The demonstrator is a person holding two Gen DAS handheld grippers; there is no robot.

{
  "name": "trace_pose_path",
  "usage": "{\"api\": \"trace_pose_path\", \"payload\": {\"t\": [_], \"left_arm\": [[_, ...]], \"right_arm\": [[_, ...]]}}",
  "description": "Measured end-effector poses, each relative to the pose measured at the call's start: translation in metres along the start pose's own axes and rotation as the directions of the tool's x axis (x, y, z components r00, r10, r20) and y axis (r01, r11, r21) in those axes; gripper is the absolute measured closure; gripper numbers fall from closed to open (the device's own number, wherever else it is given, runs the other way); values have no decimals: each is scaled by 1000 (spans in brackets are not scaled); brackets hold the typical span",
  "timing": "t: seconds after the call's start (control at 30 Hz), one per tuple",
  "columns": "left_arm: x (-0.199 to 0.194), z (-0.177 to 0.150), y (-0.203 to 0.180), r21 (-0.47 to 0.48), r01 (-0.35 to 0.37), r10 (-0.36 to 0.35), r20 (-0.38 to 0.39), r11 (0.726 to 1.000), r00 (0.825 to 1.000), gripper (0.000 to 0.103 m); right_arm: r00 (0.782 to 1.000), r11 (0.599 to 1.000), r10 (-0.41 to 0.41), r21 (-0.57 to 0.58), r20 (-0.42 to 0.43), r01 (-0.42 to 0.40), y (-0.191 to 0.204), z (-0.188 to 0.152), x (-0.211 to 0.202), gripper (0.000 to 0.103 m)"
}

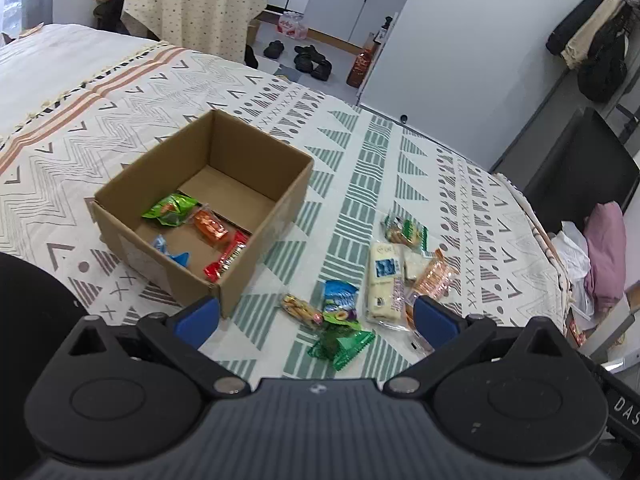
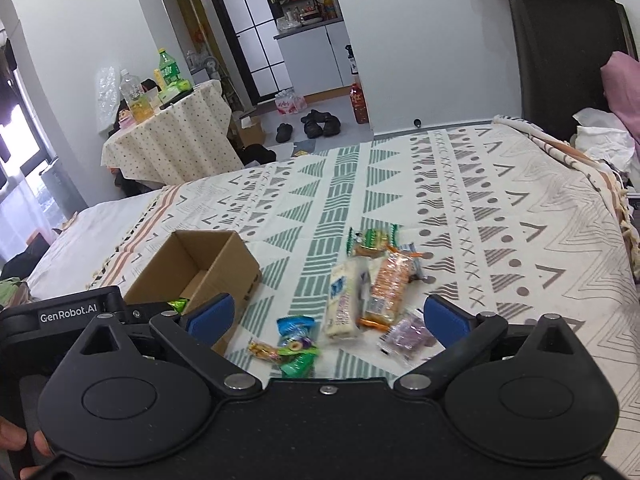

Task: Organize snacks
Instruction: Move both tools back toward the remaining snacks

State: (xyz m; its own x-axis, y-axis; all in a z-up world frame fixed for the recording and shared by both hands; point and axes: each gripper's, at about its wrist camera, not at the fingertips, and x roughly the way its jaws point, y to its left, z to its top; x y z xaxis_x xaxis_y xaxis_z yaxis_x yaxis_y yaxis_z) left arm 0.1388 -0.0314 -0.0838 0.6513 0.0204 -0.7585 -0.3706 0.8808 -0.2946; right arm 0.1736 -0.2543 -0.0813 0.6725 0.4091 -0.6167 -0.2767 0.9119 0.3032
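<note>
An open cardboard box stands on the patterned bedspread and holds several snack packets: a green one, an orange one, a red bar and a blue one. To its right lies a loose pile of snacks, among them a white cracker pack, a blue packet and a green packet. My left gripper is open and empty above the near snacks. My right gripper is open and empty over the same pile; the box is at its left.
The bedspread ends at the right at a black chair with pink and white cloths. Beyond the bed are a cloth-covered table with bottles, shoes on the floor and a white wall.
</note>
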Motion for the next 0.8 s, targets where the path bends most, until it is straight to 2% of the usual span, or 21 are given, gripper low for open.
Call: {"api": "trace_pose_path", "payload": {"t": [0.13, 0.37, 0.7, 0.8], "left_arm": [[7, -7, -6, 3, -14, 14, -14, 1000, 1000, 2], [26, -16, -12, -10, -27, 26, -36, 1000, 999, 4], [68, -30, -19, -34, -44, 41, -97, 998, 994, 19], [80, -33, -21, -44, -45, 39, -115, 998, 993, 20]], "right_arm": [[1000, 1000, -7, 14, -7, 7, -14, -4, -1, 8], [999, 997, -12, 76, -52, 16, -35, -16, 10, 25], [995, 988, -8, 154, -100, 23, -54, -25, 29, 26], [994, 985, 1, 172, -111, 19, -57, -26, 35, 26]]}}
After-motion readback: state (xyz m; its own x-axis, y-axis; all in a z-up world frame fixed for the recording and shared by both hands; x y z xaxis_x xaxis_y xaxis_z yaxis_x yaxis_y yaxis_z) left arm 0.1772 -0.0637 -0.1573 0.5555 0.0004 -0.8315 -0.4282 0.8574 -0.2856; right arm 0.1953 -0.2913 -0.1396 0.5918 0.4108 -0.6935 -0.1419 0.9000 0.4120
